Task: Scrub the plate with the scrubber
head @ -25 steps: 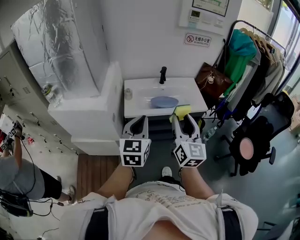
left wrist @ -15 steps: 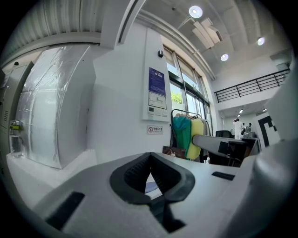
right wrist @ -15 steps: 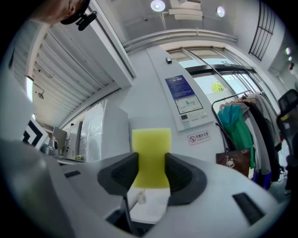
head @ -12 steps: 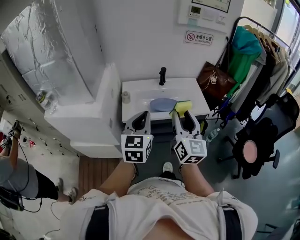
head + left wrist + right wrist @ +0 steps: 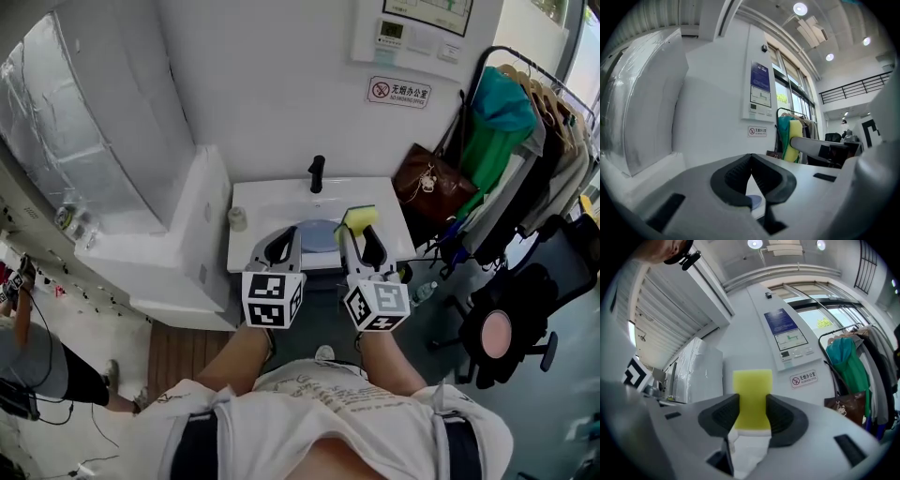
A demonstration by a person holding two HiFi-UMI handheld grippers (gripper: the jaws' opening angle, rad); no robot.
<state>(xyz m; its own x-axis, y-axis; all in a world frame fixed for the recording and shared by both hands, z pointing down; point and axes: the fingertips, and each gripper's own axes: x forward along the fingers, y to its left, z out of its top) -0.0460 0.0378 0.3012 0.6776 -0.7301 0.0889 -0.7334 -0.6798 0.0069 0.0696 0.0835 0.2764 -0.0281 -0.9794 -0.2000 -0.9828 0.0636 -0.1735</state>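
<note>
A plain white wall [image 5: 272, 84] carries a control panel [image 5: 412, 28] and a small red-and-white prohibition sign [image 5: 398, 92]. Below them a white washbasin [image 5: 272, 202] with a black faucet [image 5: 317, 173] stands against the wall, beside a white cabinet [image 5: 178, 244] and a large foil-wrapped bulk [image 5: 84, 141]. To the right, a clothes rack [image 5: 539, 89] holds a green garment [image 5: 502, 122], with a brown bag [image 5: 427, 187] and a black office chair [image 5: 511, 319] nearby. The floor [image 5: 525, 412] is grey, with a wooden strip [image 5: 173, 352]. Round ceiling lights [image 5: 800, 8] glow above tall windows [image 5: 785, 89].
</note>
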